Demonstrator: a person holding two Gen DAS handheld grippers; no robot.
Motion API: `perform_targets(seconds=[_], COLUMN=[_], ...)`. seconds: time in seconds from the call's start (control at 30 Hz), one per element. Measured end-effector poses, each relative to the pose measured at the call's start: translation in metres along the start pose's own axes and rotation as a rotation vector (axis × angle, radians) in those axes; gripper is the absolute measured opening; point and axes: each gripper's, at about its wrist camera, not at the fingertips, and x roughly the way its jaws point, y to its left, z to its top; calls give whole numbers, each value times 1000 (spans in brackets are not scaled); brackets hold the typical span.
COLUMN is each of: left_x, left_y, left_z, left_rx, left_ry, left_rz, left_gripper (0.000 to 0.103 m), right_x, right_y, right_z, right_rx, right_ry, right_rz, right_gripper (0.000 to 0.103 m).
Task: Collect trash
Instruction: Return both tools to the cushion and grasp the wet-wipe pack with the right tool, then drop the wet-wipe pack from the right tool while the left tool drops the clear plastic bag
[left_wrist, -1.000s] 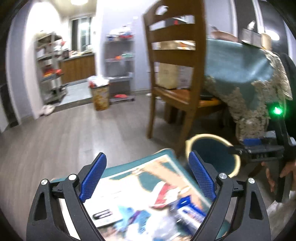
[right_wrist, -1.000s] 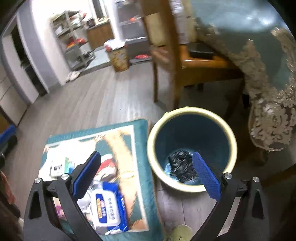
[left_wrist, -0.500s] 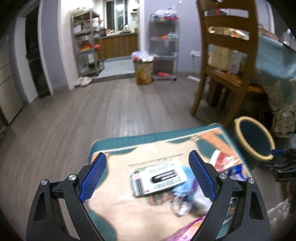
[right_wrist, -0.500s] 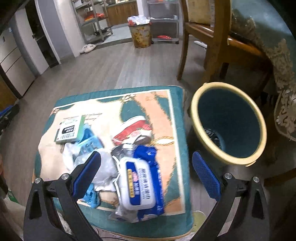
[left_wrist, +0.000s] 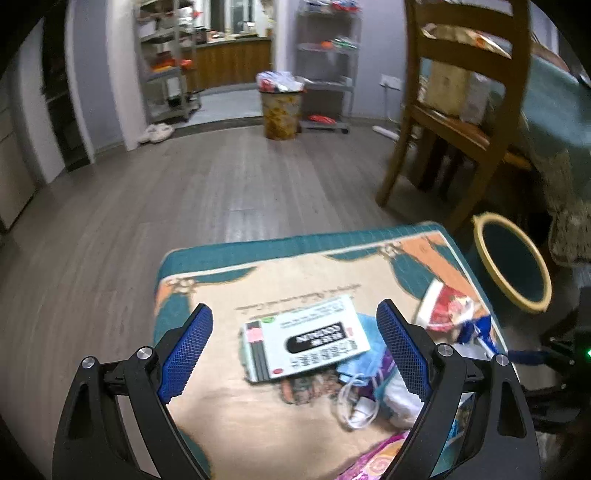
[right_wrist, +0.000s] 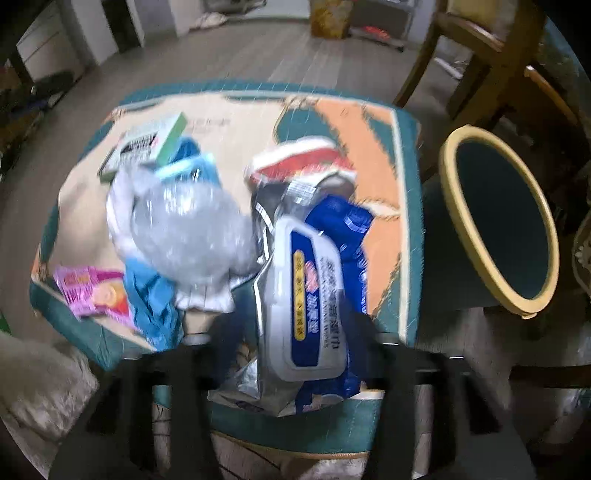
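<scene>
The right gripper had dropped over the wet-wipes pack on the cushion; its jaws had just been closing around the pack, contact obscured by blur. The left gripper, jaws wide and empty, hung above the white carton. The bin stood beside, ready.

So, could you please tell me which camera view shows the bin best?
The right wrist view: the bin stands large beside the cushion, its whole yellow rim and teal inside showing. The left wrist view shows it smaller, near the right edge.
</scene>
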Motion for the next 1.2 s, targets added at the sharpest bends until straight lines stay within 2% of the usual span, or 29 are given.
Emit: perform_targets(seconds=[0.17, 0.27, 0.4, 0.57, 0.6, 0.67, 0.7, 0.73, 0.83, 1.1, 1.2], left_x=[9, 17, 31, 16, 16, 21, 26, 30, 34, 11, 0], left_y=[-28, -46, -76, -112, -119, -128, -132, -135, -135, -121, -116], left_z=[-8, -19, -35, -39, -41, -46, -50, -53, -57, -28, -11], left_rx=[74, 120, 189, 246, 260, 292, 314, 330, 345, 282, 254], left_ry=[40, 79, 145, 97, 109, 142, 167, 190, 217, 113, 63], left_rz=[-64, -111, -176, -315, -321, -318, -309, -311, -311, -298, -289], left_gripper=[90, 86, 65, 64, 64, 58, 48, 31, 13, 7, 6], right_x=[-18, -31, -41, -44, -44, -41, -40, -40, -41, -53, -68], right_y=[0, -11, -23, -31, -31, -35, -37, -41, -46, -47, -54], right_z=[2, 7, 14, 18, 18, 17, 17, 18, 19, 22, 28], right_rx=[-39, -5, 48, 69, 72, 84, 89, 99, 120, 124, 144], right_ry=[-38, -74, -109, -122, -121, -118, -117, -117, -121, -159, -203], right_rz=[-11, 14, 40, 59, 61, 59, 57, 59, 68, 77, 99], right_gripper=[17, 16, 16, 16, 16, 16, 16, 16, 16, 16, 16])
